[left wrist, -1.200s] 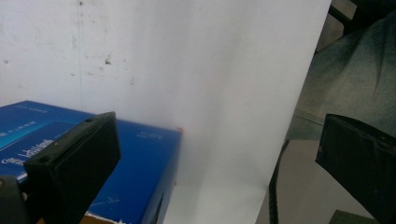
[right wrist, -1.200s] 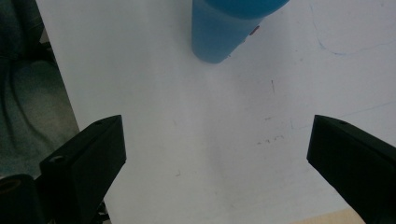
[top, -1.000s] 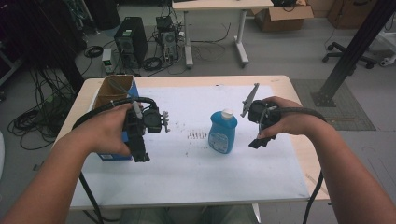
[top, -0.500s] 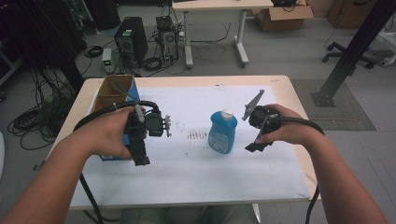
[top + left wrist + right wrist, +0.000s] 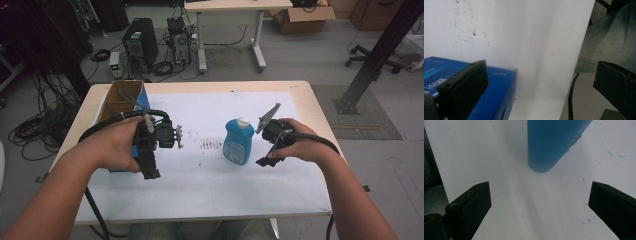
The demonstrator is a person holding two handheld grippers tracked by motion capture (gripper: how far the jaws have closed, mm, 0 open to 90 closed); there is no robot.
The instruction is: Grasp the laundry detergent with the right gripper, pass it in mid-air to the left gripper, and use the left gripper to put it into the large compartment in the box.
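The bottle [image 5: 238, 141] is blue plastic, smooth-sided, with a flattened body and a small white cap. It stands upright on the white sheet [image 5: 215, 190] that covers the middle of the wooden worktop [image 5: 310, 95]. The sheet is matte and carries dark smudges just left of the bottle.

A blue cardboard box [image 5: 120, 102], open at the top, sits at the left edge of the sheet. The left gripper [image 5: 150, 165] is held over the near end of this box; in the left gripper view the glossy blue box lid [image 5: 496, 82] lies under the left jaw.

The right gripper [image 5: 265, 155] hangs just right of the bottle, not touching it. In the right gripper view the bottle base [image 5: 544, 160] stands ahead of the jaws, slightly left of centre.

Both grippers are released, jaws spread wide with nothing between them.
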